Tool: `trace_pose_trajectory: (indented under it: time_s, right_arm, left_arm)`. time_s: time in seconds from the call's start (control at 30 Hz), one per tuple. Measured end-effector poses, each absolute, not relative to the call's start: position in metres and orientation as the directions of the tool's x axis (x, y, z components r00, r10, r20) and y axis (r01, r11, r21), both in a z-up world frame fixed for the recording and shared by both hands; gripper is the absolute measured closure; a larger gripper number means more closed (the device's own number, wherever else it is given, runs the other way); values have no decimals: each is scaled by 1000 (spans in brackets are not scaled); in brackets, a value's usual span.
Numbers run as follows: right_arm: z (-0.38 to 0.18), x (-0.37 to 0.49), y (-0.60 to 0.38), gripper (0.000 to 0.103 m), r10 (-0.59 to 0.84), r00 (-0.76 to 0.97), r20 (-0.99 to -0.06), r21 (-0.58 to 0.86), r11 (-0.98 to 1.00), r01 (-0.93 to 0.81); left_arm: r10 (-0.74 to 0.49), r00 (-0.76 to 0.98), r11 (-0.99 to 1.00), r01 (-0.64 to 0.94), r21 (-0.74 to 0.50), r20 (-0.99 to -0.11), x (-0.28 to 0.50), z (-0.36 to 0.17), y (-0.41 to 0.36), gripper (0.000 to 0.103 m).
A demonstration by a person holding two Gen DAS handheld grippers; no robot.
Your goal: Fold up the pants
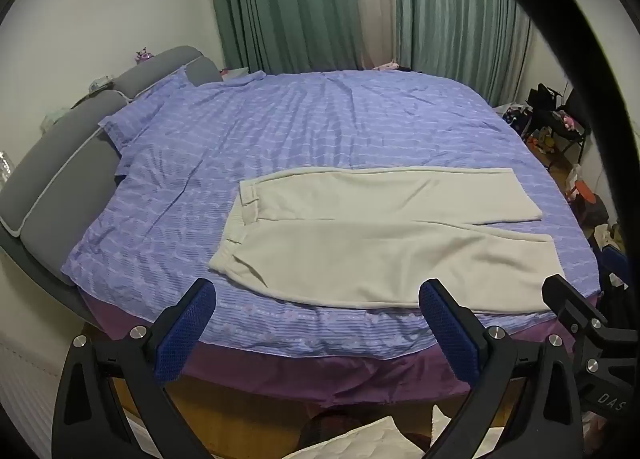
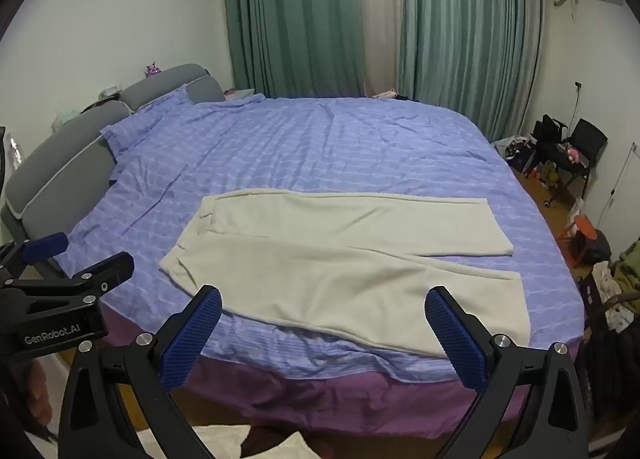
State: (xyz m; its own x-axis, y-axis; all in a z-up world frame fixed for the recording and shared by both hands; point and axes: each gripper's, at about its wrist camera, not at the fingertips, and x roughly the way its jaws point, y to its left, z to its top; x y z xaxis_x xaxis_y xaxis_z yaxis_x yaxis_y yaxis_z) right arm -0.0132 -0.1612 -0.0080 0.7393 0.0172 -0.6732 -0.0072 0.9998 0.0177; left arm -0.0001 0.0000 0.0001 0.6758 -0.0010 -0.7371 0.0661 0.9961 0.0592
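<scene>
Cream pants [image 1: 360, 235] [image 2: 328, 259] lie flat on the blue striped bed cover [image 1: 280, 131] [image 2: 320, 147], waistband to the left, both legs stretching right and slightly apart at the hems. My left gripper [image 1: 316, 299] hovers open above the bed's near edge, just short of the near leg, nothing between its blue pads [image 1: 188, 331]. My right gripper [image 2: 324, 307] is likewise open over the near leg's lower edge, holding nothing. The left gripper's body also shows at the left of the right wrist view [image 2: 60, 299], and the right one's at the right of the left wrist view [image 1: 580, 323].
A grey padded headboard [image 1: 60, 163] [image 2: 60, 163] runs along the left. Green curtains [image 1: 300, 7] [image 2: 300, 19] hang behind the bed. A purple bed skirt [image 1: 300, 371] drops to the wooden floor. A black chair and clutter [image 2: 568, 155] fill the right side; white cloth [image 1: 360, 443] lies below.
</scene>
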Motion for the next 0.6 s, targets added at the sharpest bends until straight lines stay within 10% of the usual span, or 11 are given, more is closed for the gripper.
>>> trace_pose_trajectory:
  time_s: [0.6]
  right_arm:
    - [-9,-11,-158,1,21,745,-667,17,1000,-13]
  left_arm:
    - [-11,676,997,68,48,-737,5,8,9,0]
